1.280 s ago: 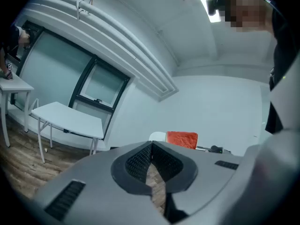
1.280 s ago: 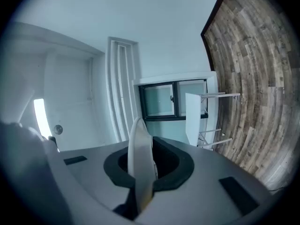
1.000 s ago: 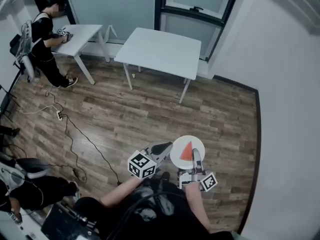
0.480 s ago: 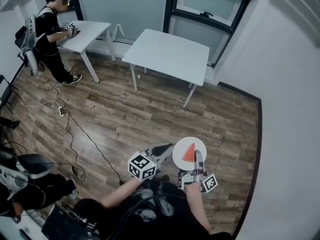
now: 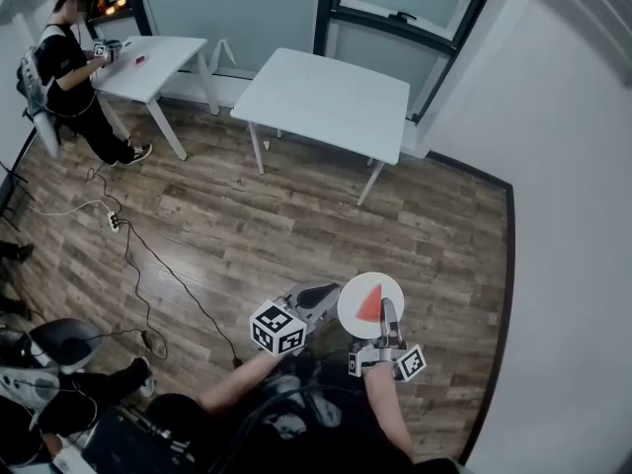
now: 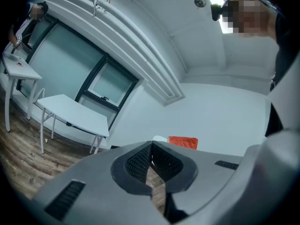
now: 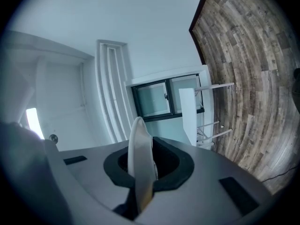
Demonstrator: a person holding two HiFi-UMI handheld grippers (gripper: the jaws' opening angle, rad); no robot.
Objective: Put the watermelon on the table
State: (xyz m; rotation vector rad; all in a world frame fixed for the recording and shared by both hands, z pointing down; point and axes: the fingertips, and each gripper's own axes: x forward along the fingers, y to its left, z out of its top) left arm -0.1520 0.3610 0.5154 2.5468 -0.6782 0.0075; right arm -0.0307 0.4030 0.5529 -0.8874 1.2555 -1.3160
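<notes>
A red watermelon slice (image 5: 370, 304) lies on a small white plate (image 5: 352, 311), held over the wooden floor. My right gripper (image 5: 387, 310) is shut on the plate's near rim; in the right gripper view the plate (image 7: 139, 153) stands edge-on between the pads. My left gripper (image 5: 330, 291) hangs just left of the plate, shut and empty. From the left gripper view the watermelon slice (image 6: 183, 142) shows beyond the closed tips. The white table (image 5: 326, 97) stands far ahead by the window, nothing on its top.
A second white table (image 5: 148, 62) stands at the back left with a person (image 5: 64, 77) at it. Cables and a power strip (image 5: 117, 223) trail over the floor on the left. A white wall (image 5: 563, 215) runs along the right.
The plate stays gripped in my right gripper, with the left gripper still beside it. Both have sunk slightly. The person at the back left table has shifted.
</notes>
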